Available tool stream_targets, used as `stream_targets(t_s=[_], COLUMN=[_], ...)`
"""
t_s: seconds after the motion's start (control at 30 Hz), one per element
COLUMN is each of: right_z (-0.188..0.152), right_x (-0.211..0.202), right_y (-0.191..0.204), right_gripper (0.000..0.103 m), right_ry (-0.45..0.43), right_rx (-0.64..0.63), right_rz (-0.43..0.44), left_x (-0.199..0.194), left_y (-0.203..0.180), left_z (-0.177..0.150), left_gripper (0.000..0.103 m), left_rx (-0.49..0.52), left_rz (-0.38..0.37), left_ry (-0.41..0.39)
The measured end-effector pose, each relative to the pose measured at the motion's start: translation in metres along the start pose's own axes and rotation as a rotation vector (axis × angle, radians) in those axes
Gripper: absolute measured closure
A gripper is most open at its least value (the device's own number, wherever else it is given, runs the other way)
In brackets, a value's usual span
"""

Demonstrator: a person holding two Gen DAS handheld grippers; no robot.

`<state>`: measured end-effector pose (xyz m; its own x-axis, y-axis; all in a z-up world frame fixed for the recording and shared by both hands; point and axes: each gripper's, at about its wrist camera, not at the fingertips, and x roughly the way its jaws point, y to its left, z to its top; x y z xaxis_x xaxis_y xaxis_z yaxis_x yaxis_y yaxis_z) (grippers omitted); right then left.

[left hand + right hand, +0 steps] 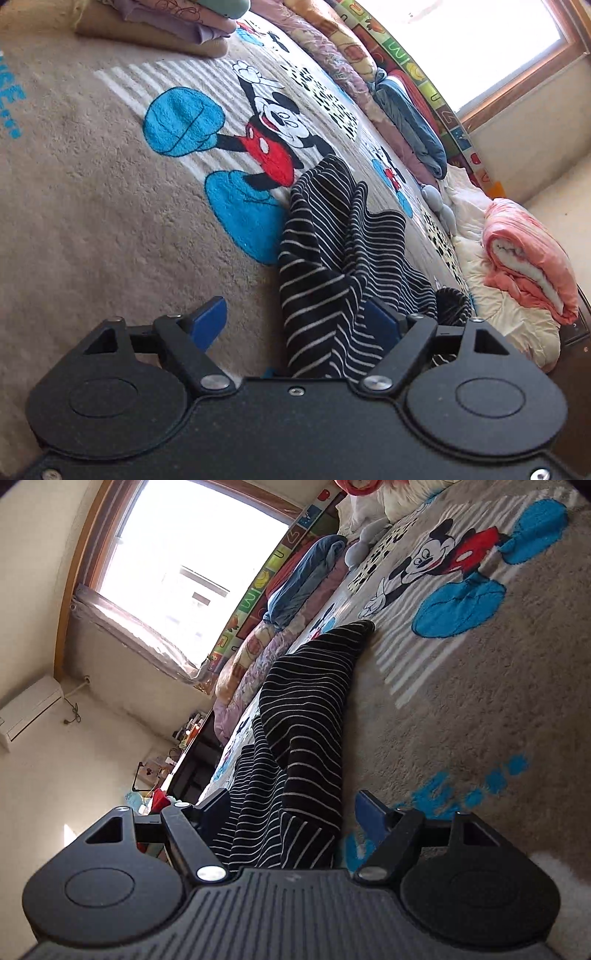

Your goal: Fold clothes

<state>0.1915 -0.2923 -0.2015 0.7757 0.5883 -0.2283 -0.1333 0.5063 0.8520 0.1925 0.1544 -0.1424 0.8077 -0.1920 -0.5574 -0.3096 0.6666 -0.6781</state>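
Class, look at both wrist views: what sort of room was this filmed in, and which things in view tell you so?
Most likely a bedroom in a home. Rolled quilts and bedding are stacked along the wall under a window, a cartoon-mouse blanket covers the wide soft surface, and folded clothes sit on it.

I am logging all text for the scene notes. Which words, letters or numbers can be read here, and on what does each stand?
"U": one tile of the alphabet mat standing against the wall; its other tiles are too turned or blurred to be sure of.
"EE": blue letters on the beige blanket; the rest is cut off.
No brands or numbers can be read.
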Motion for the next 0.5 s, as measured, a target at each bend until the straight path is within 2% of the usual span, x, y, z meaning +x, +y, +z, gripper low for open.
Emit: stream_targets(t_s=[0.17, 0.27, 0.37, 0.47, 0.5], right_z=[0.004, 0.0, -0.009, -0.013, -0.014], right_x=[0.027, 0.037, 0.041, 0.041, 0.041], right_y=[0.005, 0.011, 0.019, 0.023, 0.024], right_gripper=[0.029, 0.029, 0.019, 0.013, 0.012], right_ry=[0.037, 0.053, 0.065, 0.065, 0.064], right_rx=[-0.068, -0.149, -0.238, -0.278, -0.286], right_rz=[-0.014, -0.039, -0.039, -0.034, -0.031], left_x=[0.042, 0.061, 0.076, 0.092, 0.096], left_y=[0.011, 0.012, 0.006, 0.001, -0.001], left_z=[0.023, 0.034, 0.045, 0.054, 0.056], left_gripper=[0.027, 0.027, 0.028, 0.037, 0.044], left_rx=[-0.021, 0.016, 0.047, 0.08, 0.097], left_rz=[-0.059, -0.084, -0.106, -0.11, -0.111], left_ry=[-0.029, -0.03, -0.025, -0.012, -0.005])
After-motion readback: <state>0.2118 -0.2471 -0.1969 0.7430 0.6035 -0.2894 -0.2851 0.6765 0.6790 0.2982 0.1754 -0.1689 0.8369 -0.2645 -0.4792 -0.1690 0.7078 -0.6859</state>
